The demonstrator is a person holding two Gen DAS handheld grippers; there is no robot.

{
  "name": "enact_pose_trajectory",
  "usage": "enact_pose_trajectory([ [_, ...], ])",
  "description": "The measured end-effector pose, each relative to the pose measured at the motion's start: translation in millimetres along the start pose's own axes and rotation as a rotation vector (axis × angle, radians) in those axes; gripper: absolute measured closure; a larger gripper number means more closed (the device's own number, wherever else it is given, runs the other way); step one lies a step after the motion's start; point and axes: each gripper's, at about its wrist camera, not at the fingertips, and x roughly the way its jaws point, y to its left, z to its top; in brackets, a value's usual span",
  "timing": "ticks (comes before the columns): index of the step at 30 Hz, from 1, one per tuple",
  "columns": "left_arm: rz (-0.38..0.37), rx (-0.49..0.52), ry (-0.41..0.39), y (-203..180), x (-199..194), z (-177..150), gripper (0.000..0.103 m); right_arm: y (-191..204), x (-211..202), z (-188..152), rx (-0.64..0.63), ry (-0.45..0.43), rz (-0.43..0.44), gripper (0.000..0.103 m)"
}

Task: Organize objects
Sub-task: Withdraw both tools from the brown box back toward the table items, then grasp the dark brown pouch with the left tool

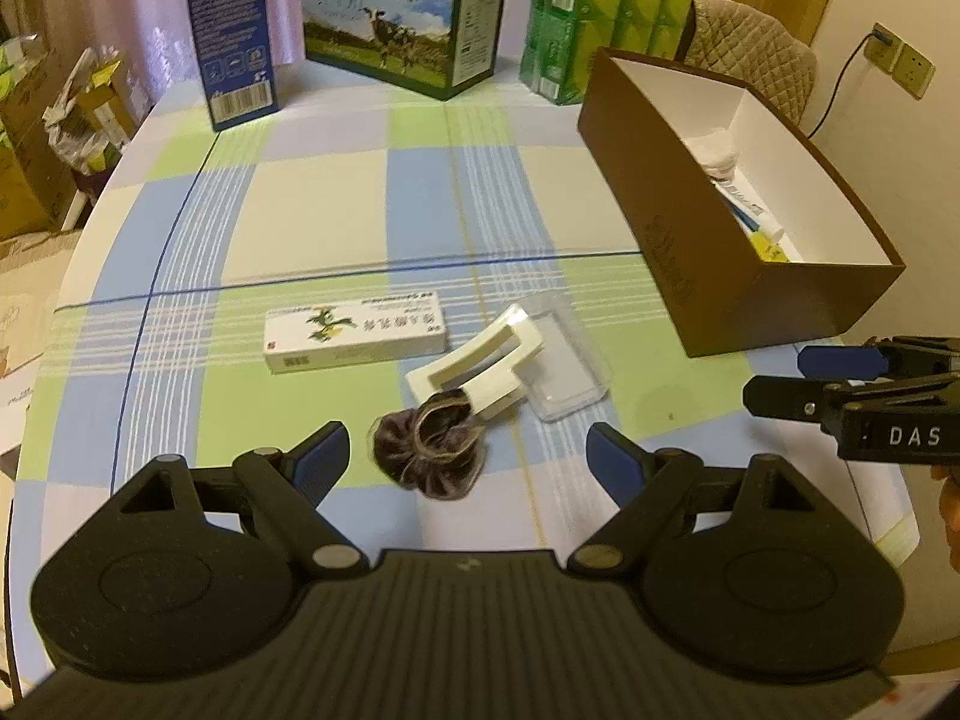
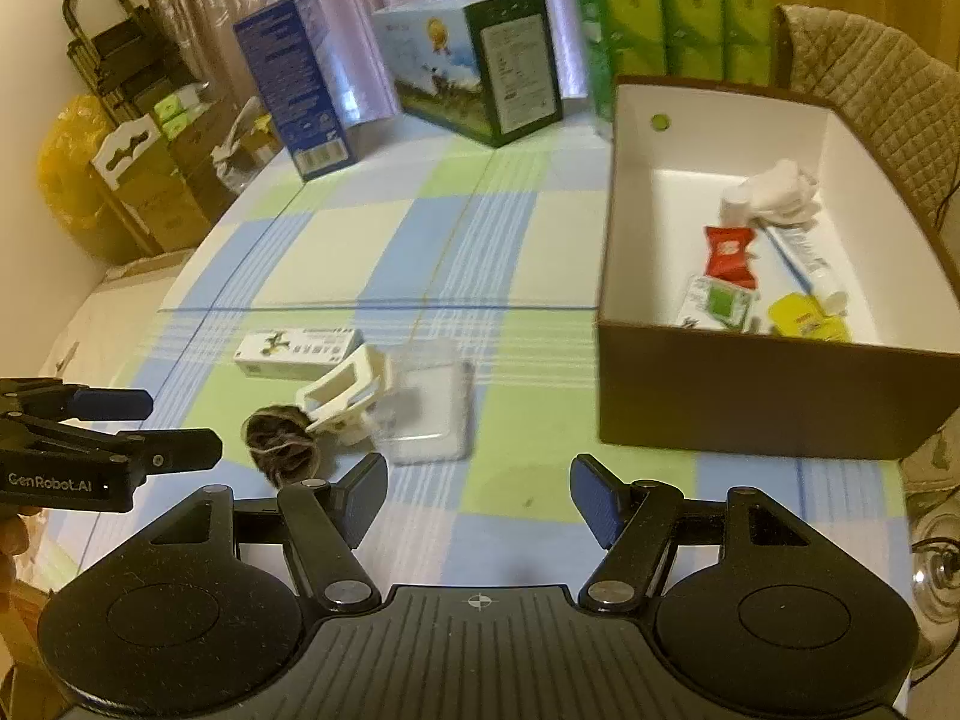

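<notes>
A dark brown scrunchie (image 1: 429, 447) lies on the checked tablecloth between the open fingers of my left gripper (image 1: 468, 450), nearer the left pad and not touched. A white hair clip (image 1: 480, 366) leans over it and rests partly on a clear plastic case (image 1: 567, 369). A white medicine box (image 1: 354, 333) lies just beyond. In the right wrist view, my right gripper (image 2: 480, 486) is open and empty above bare cloth, with the clear case (image 2: 432, 408), clip (image 2: 345, 390) and scrunchie (image 2: 282, 438) ahead to its left. The brown open box (image 2: 750, 396) holds several small items.
At the table's far edge stand a blue carton (image 1: 234, 30), a milk carton (image 1: 402, 12) and green tissue packs (image 1: 606, 6). A quilted chair (image 2: 870, 96) is behind the brown box. A glass (image 2: 936, 570) is at the near right, and cardboard boxes (image 2: 156, 192) sit beyond the left edge.
</notes>
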Motion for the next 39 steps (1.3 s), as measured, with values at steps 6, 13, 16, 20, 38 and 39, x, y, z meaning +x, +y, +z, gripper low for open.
enact_pose_trajectory([
  [6, 0.000, -0.015, 0.021, 11.2, 8.7, -7.2, 0.019, 7.1, 11.8, -4.2, 0.004, 0.028, 0.006, 0.038],
  [13, -0.010, -0.008, 0.040, 13.5, 21.3, -7.5, 0.019, 4.8, 18.2, -6.3, 0.033, 0.045, -0.008, 0.038],
  [16, -0.023, 0.001, 0.037, 12.9, 27.9, -6.7, 0.020, 2.7, 21.4, -7.0, 0.048, 0.052, -0.014, 0.038],
  [20, -0.022, 0.011, 0.043, 14.1, 40.2, -6.0, 0.021, -1.3, 25.5, -6.5, 0.061, 0.061, -0.021, 0.038],
  [38, -0.019, 0.045, 0.102, 22.5, 92.9, 0.5, 0.027, -18.7, 39.1, 1.9, 0.106, 0.091, -0.057, 0.038],
  [39, -0.017, 0.048, 0.104, 22.4, 94.9, 1.2, 0.029, -19.3, 39.7, 2.2, 0.106, 0.092, -0.057, 0.038],
])
